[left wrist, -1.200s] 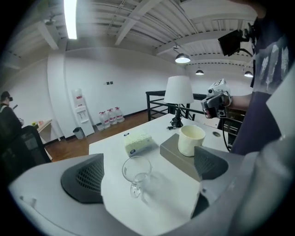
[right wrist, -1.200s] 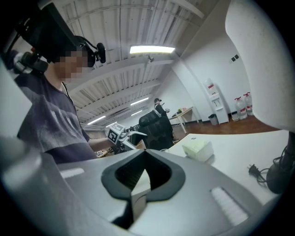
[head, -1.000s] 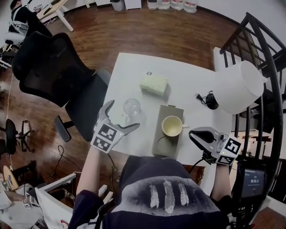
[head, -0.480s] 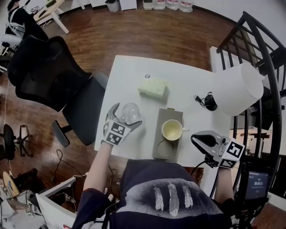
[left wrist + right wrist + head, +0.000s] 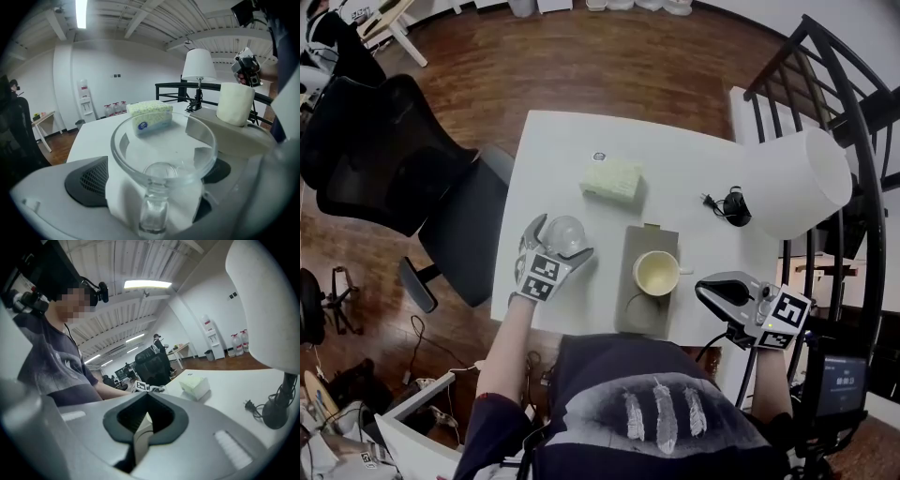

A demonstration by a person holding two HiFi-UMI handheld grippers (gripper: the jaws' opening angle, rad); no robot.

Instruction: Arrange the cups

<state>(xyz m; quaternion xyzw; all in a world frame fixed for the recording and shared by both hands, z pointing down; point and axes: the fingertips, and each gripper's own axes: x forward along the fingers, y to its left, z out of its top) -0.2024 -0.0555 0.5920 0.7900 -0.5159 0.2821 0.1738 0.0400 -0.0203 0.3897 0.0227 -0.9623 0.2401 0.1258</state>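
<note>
- My left tool sat left of centre in the head view. Its jaws were apart on either side of the glass cup, which stood upright on the white worktop.
- My right tool was closed and empty at lower right.
- The cream cup stood on the grey tray, right of the glass cup.

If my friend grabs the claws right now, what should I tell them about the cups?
Left claw: open, its jaws either side of the glass cup, which stands on the table left of the grey tray.
Right claw: shut, empty, near the table's right edge.
Done: cream cup sits on the tray.
Left to do: probably grip the glass cup and set it on the tray too.
</note>
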